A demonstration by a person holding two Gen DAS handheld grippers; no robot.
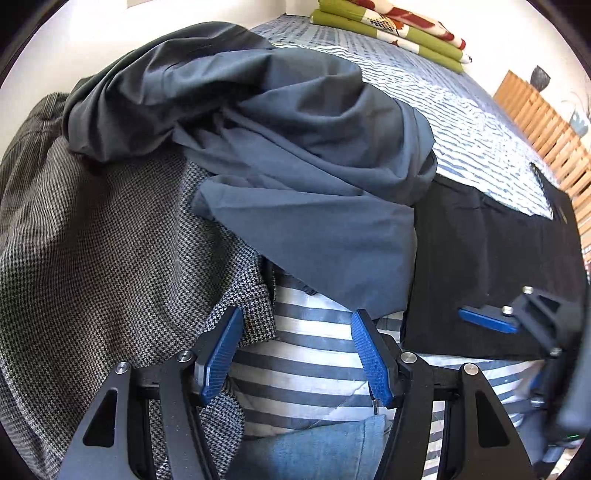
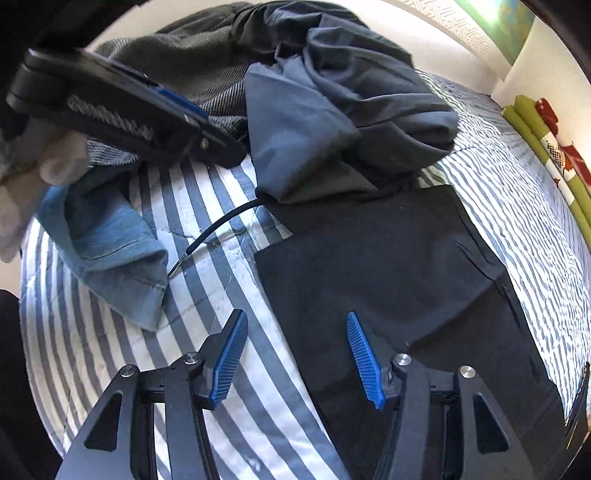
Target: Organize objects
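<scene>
A pile of clothes lies on a bed with a striped sheet (image 1: 314, 354). A crumpled grey-blue garment (image 1: 295, 162) lies on top of a houndstooth jacket (image 1: 92, 258). A black garment (image 2: 388, 266) is spread flat to the right; it also shows in the left wrist view (image 1: 480, 266). A denim piece (image 2: 107, 251) lies at the left. My left gripper (image 1: 295, 328) is open and empty, at the edge of the houndstooth jacket. My right gripper (image 2: 295, 328) is open and empty, over the left edge of the black garment. A black drawstring (image 2: 214, 229) lies on the sheet.
Folded green patterned blankets (image 1: 388, 26) lie at the far end of the bed. A wooden slatted frame (image 1: 546, 133) runs along the right side. The left gripper's body (image 2: 110, 107) shows at the upper left of the right wrist view.
</scene>
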